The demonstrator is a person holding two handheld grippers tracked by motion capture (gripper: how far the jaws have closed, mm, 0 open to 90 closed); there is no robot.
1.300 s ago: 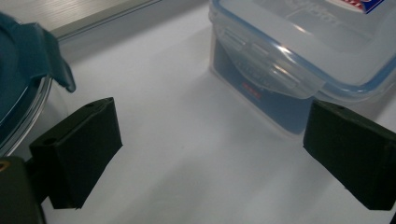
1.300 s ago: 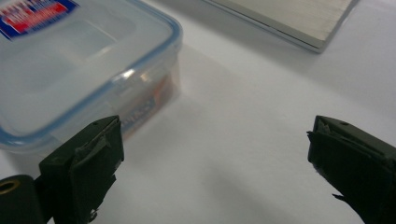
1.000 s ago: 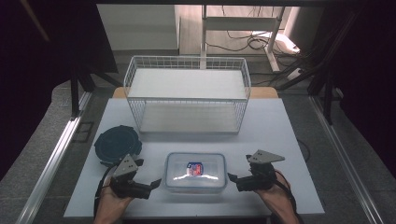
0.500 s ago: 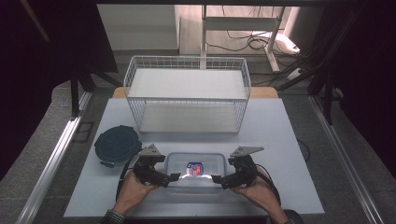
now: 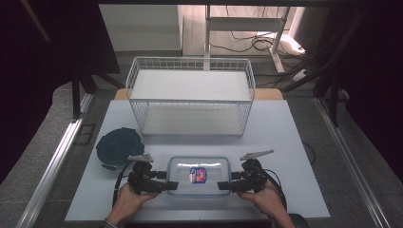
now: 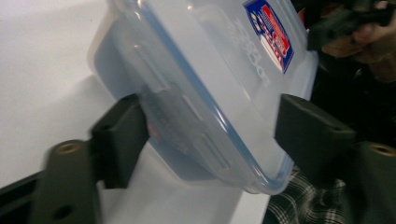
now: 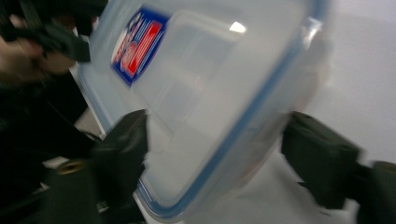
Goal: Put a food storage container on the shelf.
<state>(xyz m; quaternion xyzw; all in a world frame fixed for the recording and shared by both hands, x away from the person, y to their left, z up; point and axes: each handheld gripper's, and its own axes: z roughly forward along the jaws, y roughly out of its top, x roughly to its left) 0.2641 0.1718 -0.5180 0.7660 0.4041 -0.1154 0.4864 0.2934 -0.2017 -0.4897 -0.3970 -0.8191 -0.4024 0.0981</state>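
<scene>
Clear lidded container (image 5: 198, 175): rectangular, blue-sealed rim, red-and-blue label on top.

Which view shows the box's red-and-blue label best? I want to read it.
The left gripper view: the label is close and fairly sharp on the clear box's lid. The right gripper view shows it blurred; the high view shows it small.

White table (image 5: 285, 137) with wire basket (image 5: 190, 97), round dark lid (image 5: 116, 147), clear lidded container (image 5: 199, 175).
</scene>
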